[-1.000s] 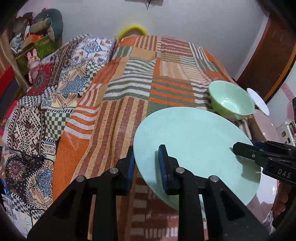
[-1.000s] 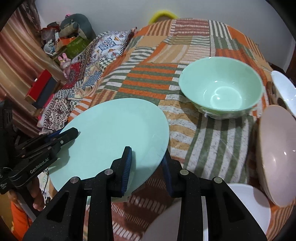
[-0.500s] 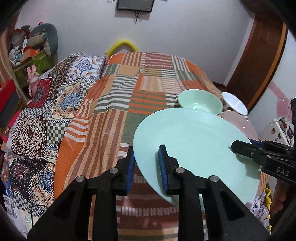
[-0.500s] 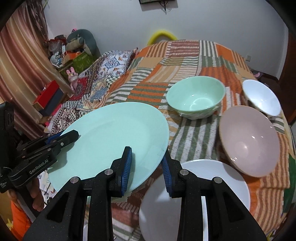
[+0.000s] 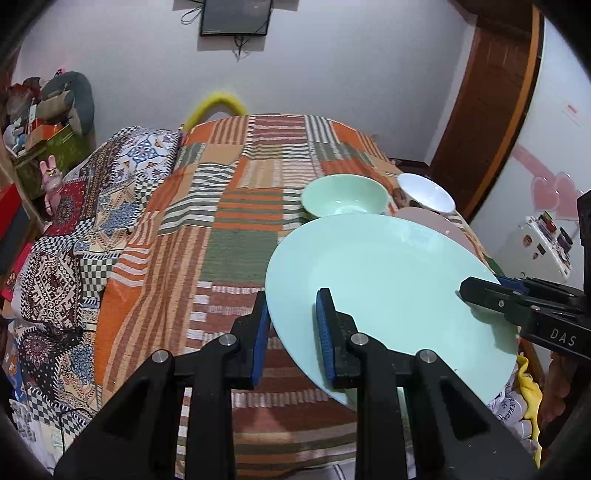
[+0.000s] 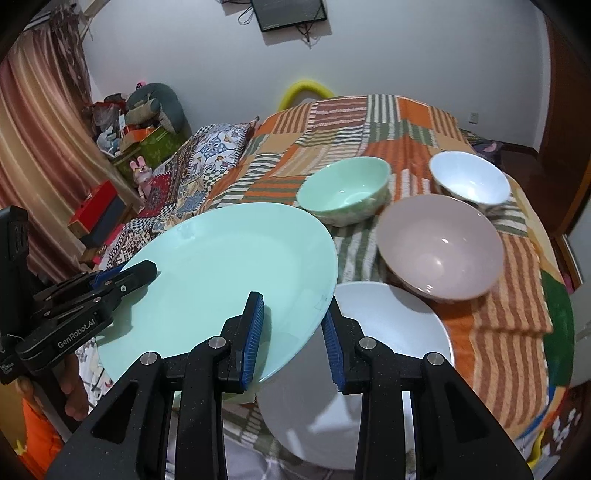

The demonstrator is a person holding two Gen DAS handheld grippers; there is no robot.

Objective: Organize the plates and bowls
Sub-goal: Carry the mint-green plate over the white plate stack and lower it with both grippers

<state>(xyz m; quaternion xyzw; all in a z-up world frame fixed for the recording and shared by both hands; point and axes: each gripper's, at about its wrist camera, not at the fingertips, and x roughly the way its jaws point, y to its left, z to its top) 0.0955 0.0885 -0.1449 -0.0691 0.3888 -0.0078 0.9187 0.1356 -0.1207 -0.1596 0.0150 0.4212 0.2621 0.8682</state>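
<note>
Patchwork bedding (image 5: pixel 236 229) in orange, green and brown stripes covers the bed, with a dark screen (image 6: pixel 288 13) on the white wall behind. Held above it is a mint-green plate (image 6: pixel 229 273), gripped at opposite edges — the left gripper (image 5: pixel 291 328) clamps one rim, the right gripper (image 6: pixel 293 334) the other, blue pads narrow on it. On the cover rest a green bowl (image 6: pixel 343 194), a pink bowl (image 6: pixel 441 245), a white bowl (image 6: pixel 469 181) and a white plate (image 6: pixel 373 373) — the latter just below the lifted one.
</note>
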